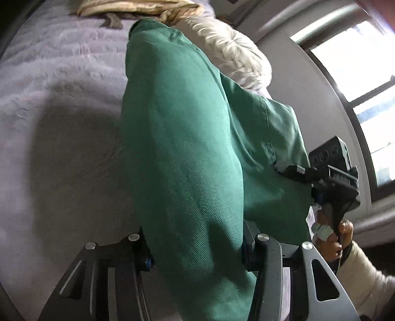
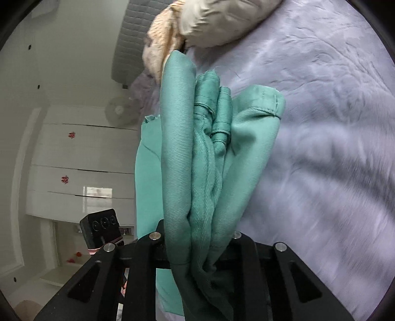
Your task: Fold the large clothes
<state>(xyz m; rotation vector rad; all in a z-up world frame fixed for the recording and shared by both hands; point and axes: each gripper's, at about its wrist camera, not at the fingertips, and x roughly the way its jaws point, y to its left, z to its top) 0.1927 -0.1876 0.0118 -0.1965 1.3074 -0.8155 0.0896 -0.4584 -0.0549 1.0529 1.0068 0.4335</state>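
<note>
Both your claws were clamped on the green garment (image 1: 187,153): your left claw (image 1: 197,249) pinched a thick fold, your right claw (image 2: 197,247) gripped bunched layers. The garment hung above the lavender bed (image 1: 61,98), near the cream pillow (image 2: 222,19).

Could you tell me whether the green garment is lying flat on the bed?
No, the green garment hangs bunched in folds from the right claw, lifted above the lilac bedspread.
</note>
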